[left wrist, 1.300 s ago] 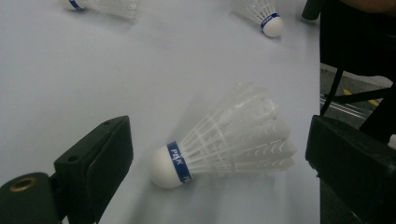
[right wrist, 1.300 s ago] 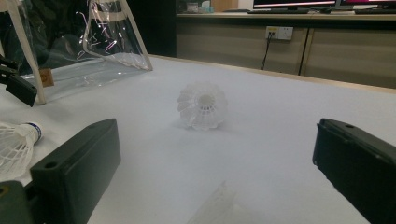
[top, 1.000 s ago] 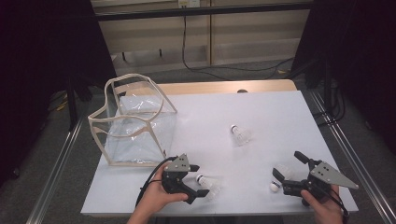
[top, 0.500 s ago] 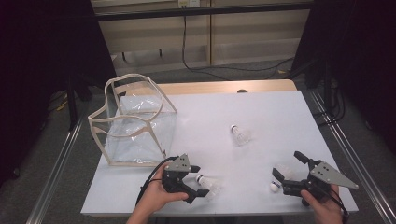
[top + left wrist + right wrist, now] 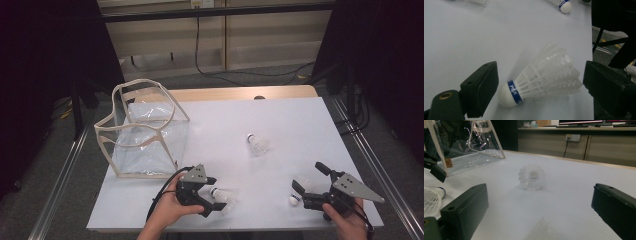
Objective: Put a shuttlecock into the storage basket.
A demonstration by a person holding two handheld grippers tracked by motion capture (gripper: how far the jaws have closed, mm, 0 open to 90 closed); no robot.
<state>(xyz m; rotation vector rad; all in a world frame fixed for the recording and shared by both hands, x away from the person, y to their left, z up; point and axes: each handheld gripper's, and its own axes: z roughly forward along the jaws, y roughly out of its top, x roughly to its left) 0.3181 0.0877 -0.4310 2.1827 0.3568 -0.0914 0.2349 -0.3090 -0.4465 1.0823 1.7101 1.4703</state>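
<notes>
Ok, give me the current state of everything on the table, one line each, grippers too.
Left gripper: open, jaws either side of a shuttlecock, pads not pressing.
Near-left shuttlecock: lying on its side between those jaws.
Right gripper: open, holding nothing.
Near-right shuttlecock: lying on the table by the right gripper's jaws.
Middle shuttlecock: lying on its side, apart from both grippers.
Clear bag: standing open, nothing visible inside.

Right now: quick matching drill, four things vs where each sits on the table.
Things:
1. clear bag
2. shuttlecock between the left gripper jaws
3. middle shuttlecock
4. shuttlecock by the right gripper

Places:
a. table centre, alone
b. near edge, right side
c. far left, open top
d. near edge, left side, jaws open around it

Pairs: 1-c, 2-d, 3-a, 4-b
</notes>
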